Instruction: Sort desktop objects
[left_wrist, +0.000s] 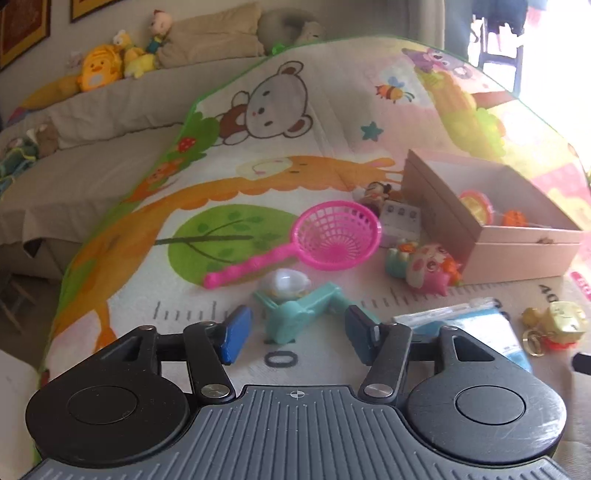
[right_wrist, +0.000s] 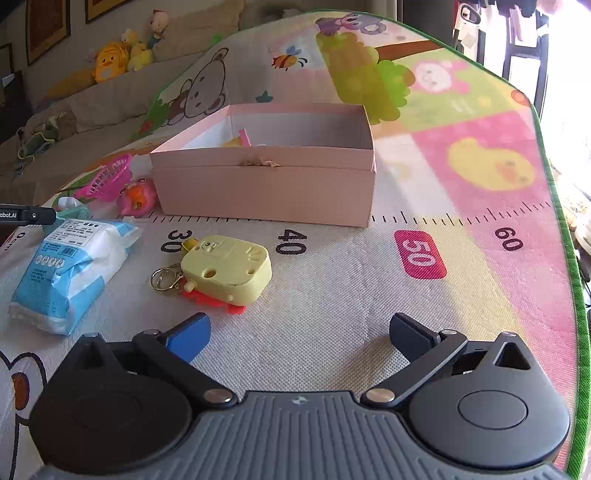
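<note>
My left gripper (left_wrist: 295, 336) is open, its fingers either side of a teal toy (left_wrist: 303, 314) with a clear egg-shaped dome (left_wrist: 284, 282), not touching it. Beyond lie a pink strainer (left_wrist: 325, 236), a pink pig toy (left_wrist: 430, 267) and a pink box (left_wrist: 517, 254) holding a few toys. My right gripper (right_wrist: 299, 338) is open and empty above the mat. A yellow keychain toy (right_wrist: 227, 269) lies just ahead to its left, a blue tissue pack (right_wrist: 70, 269) further left, and the pink box (right_wrist: 266, 192) stands behind.
A small white toy block (left_wrist: 400, 221) and a dark figurine (left_wrist: 376, 194) sit by the box's left wall. The cartoon play mat (right_wrist: 480, 206) ends at a green edge on the right. A sofa with plush toys (left_wrist: 107, 66) stands to the left.
</note>
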